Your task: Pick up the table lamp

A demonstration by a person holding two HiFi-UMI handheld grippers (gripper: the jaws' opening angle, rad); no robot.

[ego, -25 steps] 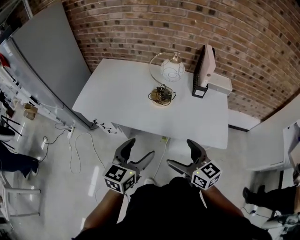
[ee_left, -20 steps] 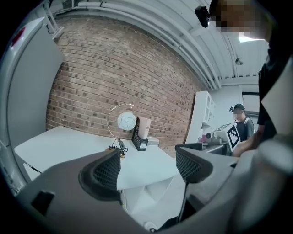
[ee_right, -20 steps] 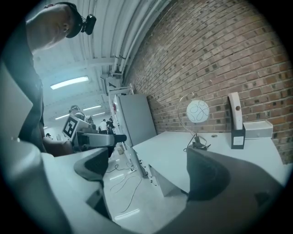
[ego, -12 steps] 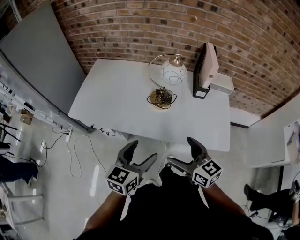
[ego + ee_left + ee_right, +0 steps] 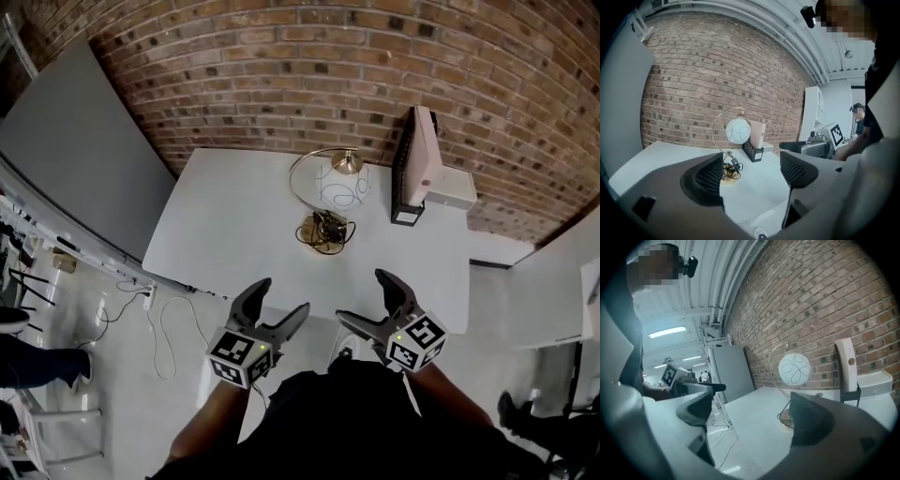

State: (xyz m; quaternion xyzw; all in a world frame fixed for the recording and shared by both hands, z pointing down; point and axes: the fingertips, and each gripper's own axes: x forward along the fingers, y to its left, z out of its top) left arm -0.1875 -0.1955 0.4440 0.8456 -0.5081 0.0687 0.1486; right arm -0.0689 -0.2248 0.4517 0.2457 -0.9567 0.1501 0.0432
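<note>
The table lamp (image 5: 341, 185) stands at the back middle of the white table (image 5: 234, 225). It has a white globe shade with dark swirls, a thin gold arc stem and a round base (image 5: 323, 230) with its cord coiled on it. The lamp (image 5: 738, 131) shows far ahead in the left gripper view, and the lamp (image 5: 794, 369) likewise in the right gripper view. My left gripper (image 5: 277, 298) and right gripper (image 5: 366, 300) hang side by side at the table's near edge, well short of the lamp. Both stand open with nothing between the jaws.
A black mesh holder with a pinkish board (image 5: 417, 164) and a white box (image 5: 452, 192) stand to the lamp's right by the brick wall (image 5: 281, 66). A grey panel (image 5: 75, 150) leans at the left. Cables (image 5: 159, 309) lie on the floor.
Both grippers and the head have moved forward toward the table, so its near edge now lies at the jaw tips. The lamp has not moved. The jaws stayed open.
</note>
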